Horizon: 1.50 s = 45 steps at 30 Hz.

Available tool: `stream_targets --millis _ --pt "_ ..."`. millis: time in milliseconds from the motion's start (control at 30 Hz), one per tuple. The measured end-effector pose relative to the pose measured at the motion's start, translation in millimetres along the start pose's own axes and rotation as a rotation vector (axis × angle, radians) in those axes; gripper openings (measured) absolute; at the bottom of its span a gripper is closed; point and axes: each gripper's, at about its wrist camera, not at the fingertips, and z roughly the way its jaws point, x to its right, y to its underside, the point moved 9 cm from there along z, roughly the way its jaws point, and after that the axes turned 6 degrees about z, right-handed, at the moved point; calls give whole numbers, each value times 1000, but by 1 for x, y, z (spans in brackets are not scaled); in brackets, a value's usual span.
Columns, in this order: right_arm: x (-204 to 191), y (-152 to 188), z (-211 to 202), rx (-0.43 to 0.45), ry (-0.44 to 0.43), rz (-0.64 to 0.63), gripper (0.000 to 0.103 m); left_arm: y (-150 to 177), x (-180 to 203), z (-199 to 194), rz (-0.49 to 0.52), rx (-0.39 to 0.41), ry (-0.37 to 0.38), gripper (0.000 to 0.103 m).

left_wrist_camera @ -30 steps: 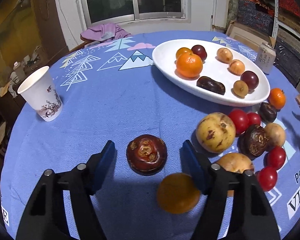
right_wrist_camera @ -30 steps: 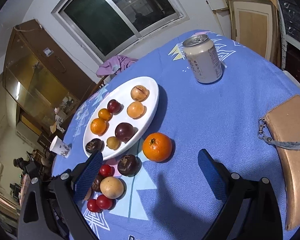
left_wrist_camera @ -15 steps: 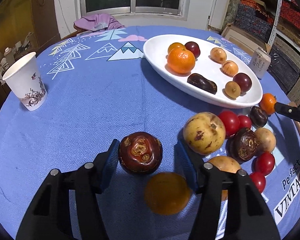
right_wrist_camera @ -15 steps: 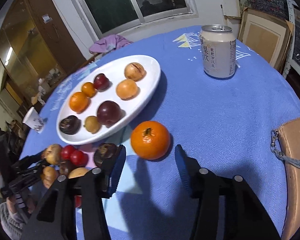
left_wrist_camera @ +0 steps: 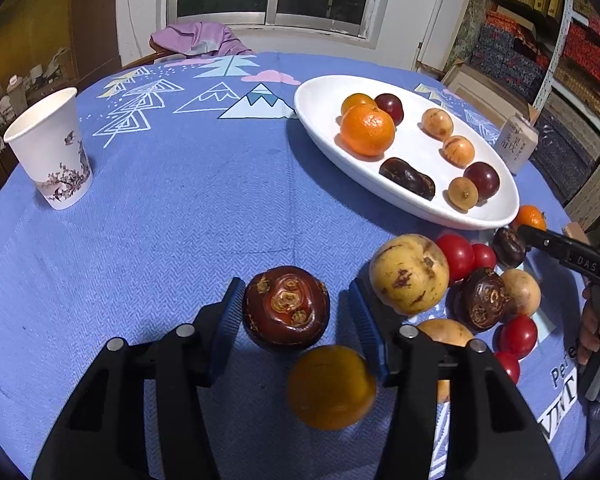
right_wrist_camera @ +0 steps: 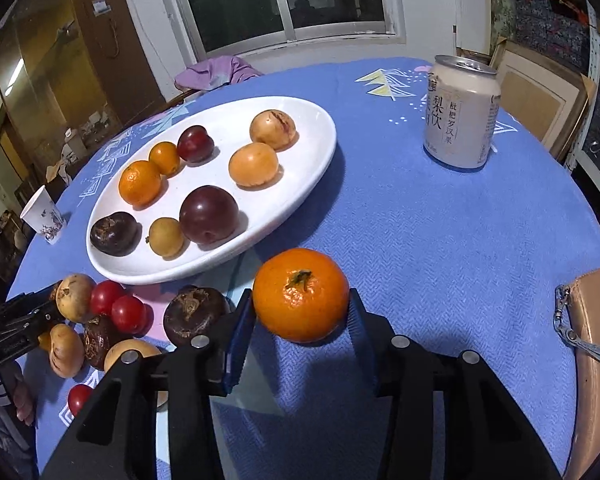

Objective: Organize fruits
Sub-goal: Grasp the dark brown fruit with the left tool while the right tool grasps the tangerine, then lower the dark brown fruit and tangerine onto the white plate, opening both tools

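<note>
A dark red-brown round fruit (left_wrist_camera: 286, 307) sits on the blue tablecloth between the fingers of my left gripper (left_wrist_camera: 296, 312). The left pad touches it; a gap remains at the right pad. An orange fruit (left_wrist_camera: 332, 386) lies just below it. My right gripper (right_wrist_camera: 302, 312) straddles a tangerine (right_wrist_camera: 301, 294) on the cloth, its pads close against both sides. The white oval plate (left_wrist_camera: 324, 120) holds several fruits; it also shows in the right wrist view (right_wrist_camera: 316, 148).
A pile of loose fruits, a yellow one (left_wrist_camera: 409, 274) and red tomatoes (left_wrist_camera: 458, 254) among them, lies right of my left gripper. A paper cup (left_wrist_camera: 52, 148) stands far left. A drink can (right_wrist_camera: 460, 112) stands behind the tangerine. A tan bag (right_wrist_camera: 596, 352) lies at the right.
Both grippers have moved forward and narrowed: the left around the dark red-brown fruit, the right from wide open down around the tangerine.
</note>
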Motion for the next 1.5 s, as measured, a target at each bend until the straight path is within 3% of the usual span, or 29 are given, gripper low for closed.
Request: stream_targets --millis 200,400,700,933,1033,1200,1333,1500 --pt "6 3 -6 -24 -69 65 46 -1 0 -1 -11 7 8 42" --pt "9 3 -22 -6 -119 106 46 0 -3 -3 -50 2 61 42" --pt "10 4 -24 -18 -144 130 46 1 -7 -4 -74 0 58 42" --pt "10 -2 -36 25 -152 125 46 -19 -8 -45 -57 133 24 42" --pt "8 -7 -48 64 -159 120 46 -34 9 -58 -19 169 26 42" --pt "-6 -34 -68 131 -187 108 46 -70 57 -55 74 162 67 42" --pt "-28 -68 -58 123 -173 72 46 -96 99 -29 122 146 113 42" --pt "-48 -95 -24 83 -231 123 46 -107 117 17 129 91 119 42"
